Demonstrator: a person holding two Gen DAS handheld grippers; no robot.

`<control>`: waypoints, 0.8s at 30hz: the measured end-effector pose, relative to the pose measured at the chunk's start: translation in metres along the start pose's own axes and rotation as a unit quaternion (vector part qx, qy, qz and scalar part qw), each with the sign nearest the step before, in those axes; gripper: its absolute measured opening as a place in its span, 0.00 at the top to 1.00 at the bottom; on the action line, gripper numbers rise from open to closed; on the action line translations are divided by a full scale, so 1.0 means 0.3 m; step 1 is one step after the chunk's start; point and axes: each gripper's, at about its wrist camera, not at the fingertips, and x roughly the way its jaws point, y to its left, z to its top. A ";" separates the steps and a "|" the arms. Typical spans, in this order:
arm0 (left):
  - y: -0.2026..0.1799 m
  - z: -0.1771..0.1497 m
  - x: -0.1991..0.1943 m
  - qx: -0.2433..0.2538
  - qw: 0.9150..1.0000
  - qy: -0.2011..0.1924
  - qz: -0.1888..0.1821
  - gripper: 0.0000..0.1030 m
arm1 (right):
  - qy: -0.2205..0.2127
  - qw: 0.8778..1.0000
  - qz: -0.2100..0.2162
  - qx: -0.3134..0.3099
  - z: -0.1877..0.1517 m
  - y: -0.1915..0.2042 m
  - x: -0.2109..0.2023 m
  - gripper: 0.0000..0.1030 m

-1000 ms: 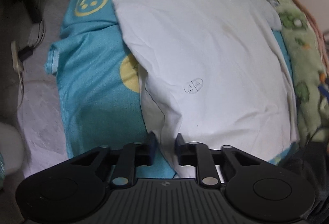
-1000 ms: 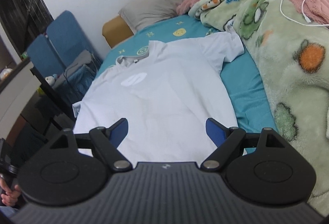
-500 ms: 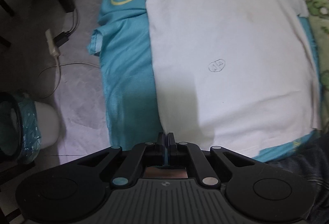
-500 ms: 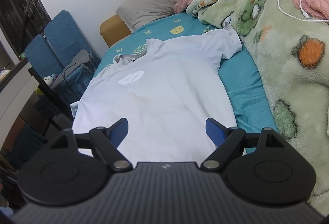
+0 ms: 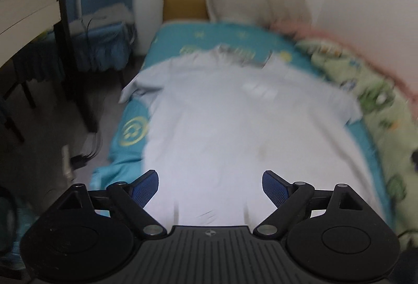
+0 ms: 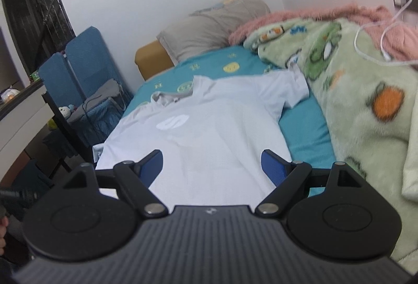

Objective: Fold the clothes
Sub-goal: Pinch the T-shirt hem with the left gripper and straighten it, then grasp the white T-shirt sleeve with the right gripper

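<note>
Looking down past my left gripper (image 5: 210, 186), I am seeing its jaws standing wide apart, having just been opening, with nothing between the pads. My right gripper (image 6: 211, 166) is also gaping wide and gripping nothing. Both are hovering over the near hem of the shirt (image 6: 209, 132), which is lying flat and spread out on the bed (image 6: 305, 132), collar toward the far end.

Along the right, a green blanket (image 6: 360, 106) is piling up beside the shirt, touching its right sleeve, with a pink blanket (image 6: 300, 16) behind it and a white cable (image 6: 376, 49) trailing over both. That side is leaving me little room. On the left, the shirt's other sleeve is hanging over the bed's edge, and a dark desk leg (image 6: 68, 132) and blue chairs (image 6: 78, 62) are standing close to that edge. A power strip (image 5: 66, 161) is lying on the floor there.

Farther off, a grey pillow (image 6: 214, 23) is leaning against the wall.

The left view is smearing badly, so the collar and the prints are hard to read. At the right view's left edge, part of a hand (image 6: 2, 234) is being cut off.
</note>
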 end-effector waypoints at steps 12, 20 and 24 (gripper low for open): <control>-0.405 -0.029 0.003 0.054 0.990 -0.126 -0.018 0.00 | -0.088 0.996 -0.012 -0.032 0.012 0.027 -0.081 0.18; -0.319 -0.101 0.083 0.034 0.992 -0.123 -0.009 0.00 | -0.080 0.996 -0.024 -0.036 -0.001 0.034 -0.053 0.18; -0.250 -0.118 0.098 0.018 0.994 -0.106 -0.012 0.00 | -0.072 0.997 -0.026 -0.029 -0.005 0.031 -0.032 0.18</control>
